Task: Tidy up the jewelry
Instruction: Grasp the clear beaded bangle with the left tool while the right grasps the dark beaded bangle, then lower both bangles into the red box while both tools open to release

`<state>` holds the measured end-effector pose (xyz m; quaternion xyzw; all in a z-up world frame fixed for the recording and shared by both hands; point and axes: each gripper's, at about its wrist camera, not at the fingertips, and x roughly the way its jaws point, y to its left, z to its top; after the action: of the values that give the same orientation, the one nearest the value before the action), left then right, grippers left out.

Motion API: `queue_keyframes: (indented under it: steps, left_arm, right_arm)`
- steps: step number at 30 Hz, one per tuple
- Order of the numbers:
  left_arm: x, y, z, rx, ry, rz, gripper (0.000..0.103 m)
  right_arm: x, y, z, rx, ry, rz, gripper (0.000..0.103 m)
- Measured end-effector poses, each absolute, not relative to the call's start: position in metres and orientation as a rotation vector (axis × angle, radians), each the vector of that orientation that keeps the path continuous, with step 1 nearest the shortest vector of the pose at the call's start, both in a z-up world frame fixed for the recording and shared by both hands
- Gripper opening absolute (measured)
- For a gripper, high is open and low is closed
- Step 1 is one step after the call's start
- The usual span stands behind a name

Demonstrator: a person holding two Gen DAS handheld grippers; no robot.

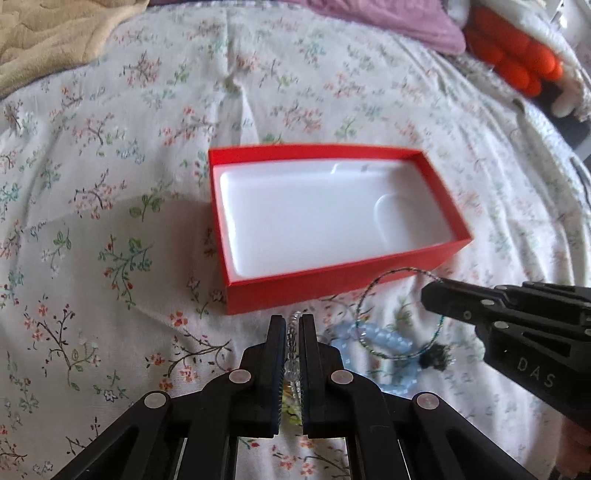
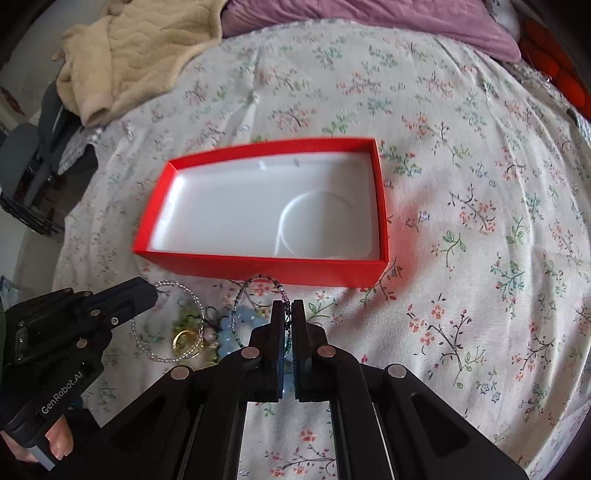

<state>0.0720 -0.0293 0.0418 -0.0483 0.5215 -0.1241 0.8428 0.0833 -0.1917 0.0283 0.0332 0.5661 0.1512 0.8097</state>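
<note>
An open red box [image 1: 343, 275] with an empty white liner lies on the floral bedsheet; it also shows in the right wrist view [image 2: 266, 267]. My left gripper [image 1: 293, 321] is shut on a clear bead bracelet [image 1: 291, 347], seen as a ring in the right wrist view [image 2: 168, 358]. My right gripper [image 2: 288, 306] is shut on a thin dark beaded bracelet [image 2: 242, 295], which hangs as a loop in the left wrist view [image 1: 360, 306]. A light blue bead bracelet [image 1: 391, 339] and gold pieces [image 2: 184, 338] lie on the sheet between the grippers.
A beige blanket [image 2: 136, 51] and a purple cloth [image 2: 388, 22] lie at the far side of the bed. An orange plush item [image 1: 513, 55] sits at the far right. The bed's left edge drops to dark objects [image 2: 33, 173].
</note>
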Motion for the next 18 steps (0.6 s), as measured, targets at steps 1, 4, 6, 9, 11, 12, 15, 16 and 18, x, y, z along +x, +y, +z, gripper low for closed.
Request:
queue_keyframes:
  steps: [1, 4, 6, 9, 11, 12, 15, 16, 18]
  left_arm:
    - [0.071, -0.032, 0.045, -0.106, 1.093, -0.265, 0.001]
    - [0.071, -0.035, 0.056, -0.124, 1.067, -0.276, 0.001]
    - [0.07, -0.035, 0.063, -0.138, 1.048, -0.284, 0.001]
    - [0.072, -0.036, 0.073, -0.161, 1.02, -0.294, 0.001]
    - [0.073, -0.037, 0.082, -0.181, 0.991, -0.305, 0.001]
    - [0.074, -0.038, 0.086, -0.191, 0.977, -0.311, 0.001]
    - [0.079, -0.039, 0.098, -0.237, 0.919, -0.333, 0.001]
    - [0.082, -0.04, 0.1, -0.257, 0.904, -0.339, 0.001]
    - [0.089, -0.043, 0.099, -0.273, 0.894, -0.338, 0.001]
  right_arm:
    - [0.083, -0.192, 0.032, 0.075, 1.201, 0.326, 0.003]
    - [0.081, -0.191, 0.041, 0.087, 1.178, 0.336, 0.003]
    - [0.078, -0.194, 0.049, 0.1, 1.156, 0.342, 0.003]
    - [0.078, -0.198, 0.061, 0.116, 1.123, 0.339, 0.003]
    - [0.079, -0.203, 0.069, 0.134, 1.101, 0.332, 0.003]
    - [0.08, -0.205, 0.073, 0.143, 1.089, 0.325, 0.003]
    - [0.085, -0.211, 0.079, 0.16, 1.069, 0.306, 0.003]
    - [0.087, -0.213, 0.08, 0.171, 1.066, 0.3, 0.003]
    - [0.095, -0.218, 0.08, 0.187, 1.062, 0.286, 0.003]
